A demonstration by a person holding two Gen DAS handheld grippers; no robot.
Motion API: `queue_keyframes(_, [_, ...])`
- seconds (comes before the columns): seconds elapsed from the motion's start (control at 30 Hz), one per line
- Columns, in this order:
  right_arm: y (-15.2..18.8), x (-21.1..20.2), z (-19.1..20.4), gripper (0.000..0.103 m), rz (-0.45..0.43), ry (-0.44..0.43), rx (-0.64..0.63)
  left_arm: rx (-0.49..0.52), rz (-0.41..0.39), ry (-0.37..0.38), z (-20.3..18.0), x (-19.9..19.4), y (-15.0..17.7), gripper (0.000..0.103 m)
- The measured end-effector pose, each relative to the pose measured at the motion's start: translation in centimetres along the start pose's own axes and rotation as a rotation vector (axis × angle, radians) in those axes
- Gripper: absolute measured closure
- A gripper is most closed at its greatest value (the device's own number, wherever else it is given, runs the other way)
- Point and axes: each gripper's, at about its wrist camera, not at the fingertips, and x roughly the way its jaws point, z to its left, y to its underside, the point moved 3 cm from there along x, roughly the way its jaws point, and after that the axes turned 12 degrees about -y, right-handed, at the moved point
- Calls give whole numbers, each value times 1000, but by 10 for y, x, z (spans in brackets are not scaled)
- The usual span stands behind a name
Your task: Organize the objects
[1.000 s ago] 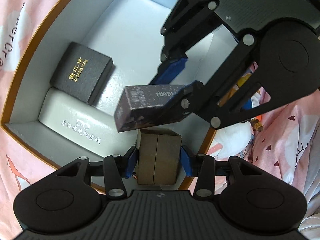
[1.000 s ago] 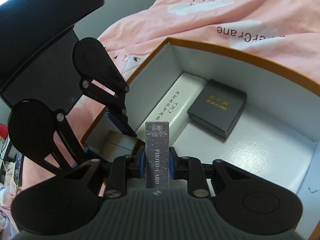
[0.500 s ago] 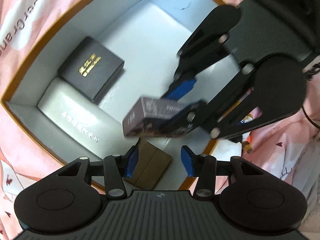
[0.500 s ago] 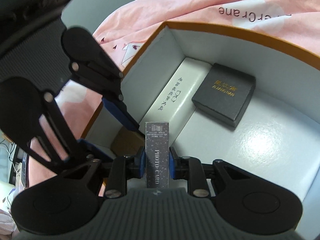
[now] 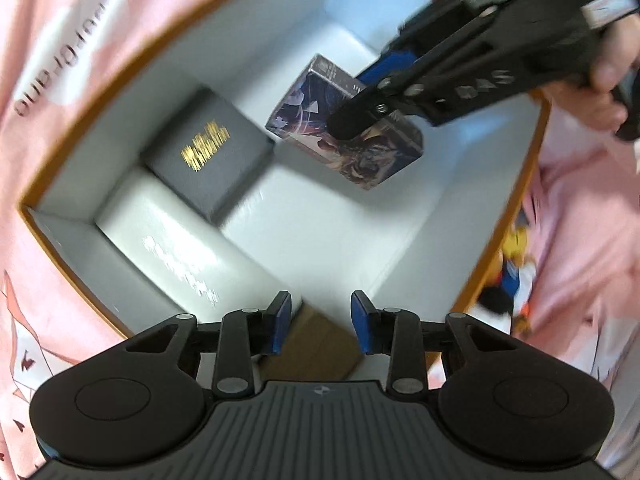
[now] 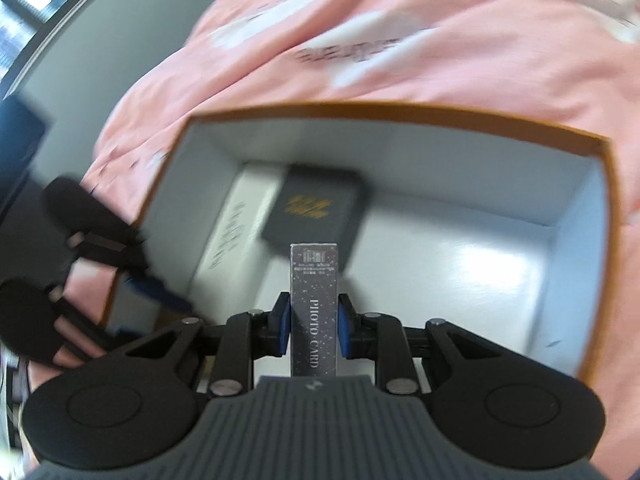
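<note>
Right tongs [image 6: 310, 330]: clamped on card box [image 6: 315, 304], above storage box [image 6: 400, 114]. Left tongs [image 5: 319, 328]: apart, brown box [image 5: 310, 346] beneath.

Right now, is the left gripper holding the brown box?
No, the left gripper is open, its blue pads apart with nothing pressed between them, and the brown box lies below in the big box.

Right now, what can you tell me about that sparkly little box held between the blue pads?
The photo card box is a slim cardboard carton, its narrow side grey, speckled, printed PHOTO CARD, its broad face bearing colourful artwork. The right gripper pinches its narrow sides and holds it over the white floor of the orange-rimmed box.
</note>
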Motion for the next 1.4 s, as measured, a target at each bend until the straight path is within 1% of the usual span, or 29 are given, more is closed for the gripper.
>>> queue_keyframes(0.13, [-12, -5, -26, 79, -62, 49, 107, -87, -121, -54, 10, -10, -11, 62])
queue_keyframes(0.2, [-16, -5, -36, 79, -83, 51, 147, -112, -166, -81, 16, -13, -18, 62])
queue_keyframes(0.23, [-19, -3, -40, 79, -90, 45, 168, -121, -182, -90, 16, -12, -15, 62])
queue_keyframes(0.27, [-21, -2, -42, 79, -96, 35, 184, -128, -192, -98, 8, -10, -13, 62])
queue_keyframes(0.33, [-24, 2, -47, 79, -102, 14, 212, -123, -199, -113, 5, -6, -19, 62])
queue_keyframes(0.37, [-26, 5, -48, 79, -101, 7, 221, -119, -203, -123, -1, -1, -1, 62])
queue_keyframes(0.4, [-28, 7, -49, 78, -102, 4, 225, -116, -206, -128, -3, 1, 4, 62])
queue_keyframes(0.5, [-34, 14, -54, 78, -109, -3, 234, -112, -211, -143, -4, 8, 2, 62])
queue_keyframes(0.53, [-34, 15, -55, 78, -109, -15, 244, -111, -217, -153, -18, 11, 3, 62])
queue_keyframes(0.6, [-34, 19, -59, 78, -101, -44, 267, -113, -224, -168, -22, 17, 4, 62])
queue_keyframes(0.63, [-34, 21, -61, 78, -96, -45, 276, -120, -226, -173, -23, 18, 5, 62])
queue_keyframes(0.67, [-35, 21, -62, 75, -93, -35, 274, -127, -227, -175, -23, 20, 5, 62])
queue_keyframes(0.7, [-35, 21, -62, 72, -91, -17, 265, -131, -229, -179, -13, 15, 12, 61])
queue_keyframes(0.77, [-36, 21, -58, 69, -70, 34, 214, -135, -236, -192, -19, 21, 13, 61])
queue_keyframes(0.83, [-36, 23, -51, 67, -48, 66, 147, -138, -242, -199, -20, 22, 15, 61])
queue_keyframes(0.9, [-34, 25, -43, 57, -14, 100, 70, -137, -247, -206, -21, 22, 18, 61])
queue_keyframes(0.97, [-32, 27, -34, 52, 19, 143, -16, -134, -249, -213, -22, 21, 21, 59])
queue_keyframes(1.03, [-28, 28, -28, 52, 41, 180, -90, -137, -253, -231, -22, 20, 26, 52])
queue_keyframes(1.07, [-26, 28, -26, 49, 51, 189, -120, -140, -256, -239, -19, 17, 29, 51])
queue_keyframes(1.1, [-24, 28, -23, 44, 65, 190, -147, -144, -257, -244, -19, 17, 31, 51])
queue_keyframes(1.17, [-20, 28, -17, 40, 94, 195, -209, -156, -260, -249, -15, 20, 31, 51])
queue_keyframes(1.2, [-17, 29, -15, 40, 114, 201, -241, -159, -261, -250, -13, 19, 24, 51])
queue_keyframes(1.3, [-6, 31, -10, 40, 187, 237, -332, -146, -275, -272, -6, 15, 24, 50])
queue_keyframes(1.33, [-4, 33, -9, 40, 210, 245, -356, -142, -281, -282, -6, 15, 24, 49])
queue_keyframes(1.4, [2, 37, -9, 43, 255, 255, -399, -148, -283, -298, -5, 16, 21, 48])
